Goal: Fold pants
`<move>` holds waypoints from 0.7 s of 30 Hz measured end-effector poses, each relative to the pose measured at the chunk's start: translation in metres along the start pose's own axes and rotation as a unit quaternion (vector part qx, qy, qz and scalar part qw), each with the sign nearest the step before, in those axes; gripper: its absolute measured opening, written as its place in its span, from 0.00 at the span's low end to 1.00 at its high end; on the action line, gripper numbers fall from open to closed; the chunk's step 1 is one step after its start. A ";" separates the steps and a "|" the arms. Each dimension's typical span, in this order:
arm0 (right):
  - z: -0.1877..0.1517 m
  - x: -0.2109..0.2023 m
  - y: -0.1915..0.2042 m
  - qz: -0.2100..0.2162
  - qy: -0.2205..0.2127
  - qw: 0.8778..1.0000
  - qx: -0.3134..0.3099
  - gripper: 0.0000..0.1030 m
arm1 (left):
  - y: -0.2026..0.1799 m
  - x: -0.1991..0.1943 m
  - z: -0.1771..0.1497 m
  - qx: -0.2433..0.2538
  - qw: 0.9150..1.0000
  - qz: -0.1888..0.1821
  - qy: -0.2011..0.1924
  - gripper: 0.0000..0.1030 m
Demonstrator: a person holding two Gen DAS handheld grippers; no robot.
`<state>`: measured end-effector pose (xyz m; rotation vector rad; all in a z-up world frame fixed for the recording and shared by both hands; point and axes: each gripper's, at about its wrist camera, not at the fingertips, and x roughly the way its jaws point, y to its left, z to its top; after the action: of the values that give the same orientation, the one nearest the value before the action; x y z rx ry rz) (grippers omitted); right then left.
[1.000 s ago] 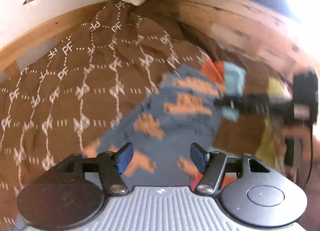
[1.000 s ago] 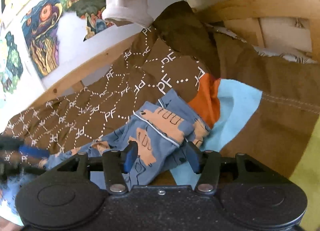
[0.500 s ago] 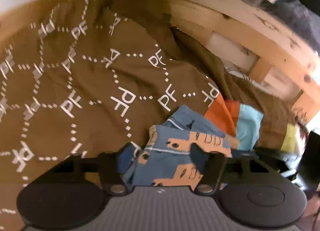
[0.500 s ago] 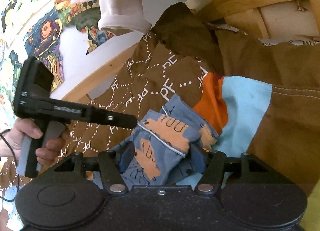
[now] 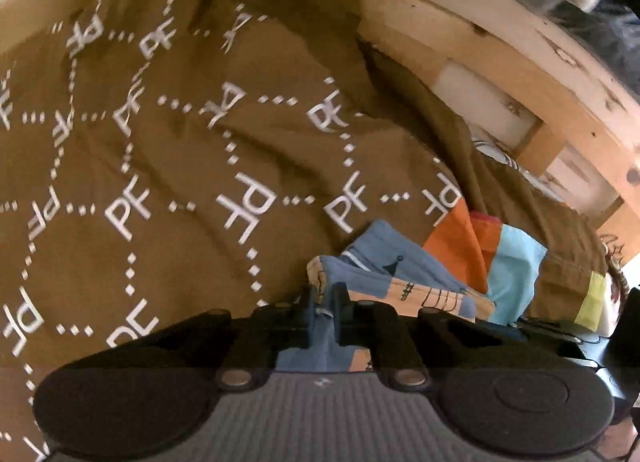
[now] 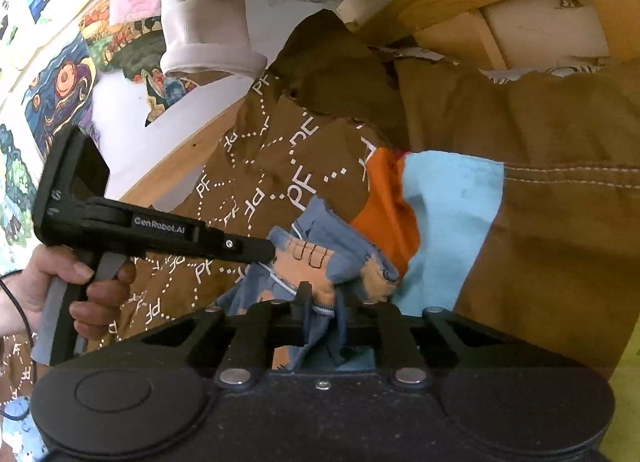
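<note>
Pants: a small blue pair with orange patches is seen bunched on the brown bedspread, just beside an orange and light-blue patch of that cover.
Left hand-held gripper: its jaws have just been closing and are clamped on a fold of the blue fabric, which is pinched between the two fingers; in the right wrist view its black body is seen reaching the pants from the left, gripped by a person's hand.
Right hand-held gripper: its jaws have likewise just been closing, and a hanging fold of the pants is nipped between them.
Bedspread: brown, printed with white "PF" letters and dotted lines, rumpled against a wooden bed frame.
Background: painted pictures are shown on the white wall, and pale clothing, possibly a sleeve, is draped from above.
</note>
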<state>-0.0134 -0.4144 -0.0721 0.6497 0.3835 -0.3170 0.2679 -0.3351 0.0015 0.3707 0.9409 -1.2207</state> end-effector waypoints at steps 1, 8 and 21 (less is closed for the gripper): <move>0.000 -0.001 0.000 0.000 -0.001 1.000 -0.003 0.12 | -0.003 -0.002 0.001 0.003 1.000 0.004 -0.003 0.08; 0.000 -0.016 0.008 -0.017 -0.035 0.999 -0.038 0.10 | -0.037 -0.016 0.018 0.044 0.998 0.026 -0.036 0.08; -0.001 -0.021 0.011 -0.068 -0.037 0.993 -0.085 0.32 | -0.064 0.000 0.021 0.058 0.995 0.063 -0.044 0.28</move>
<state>-0.0282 -0.4016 -0.0578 0.4449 0.3804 -0.4326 0.2181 -0.3720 0.0289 0.4578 0.7629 -1.1695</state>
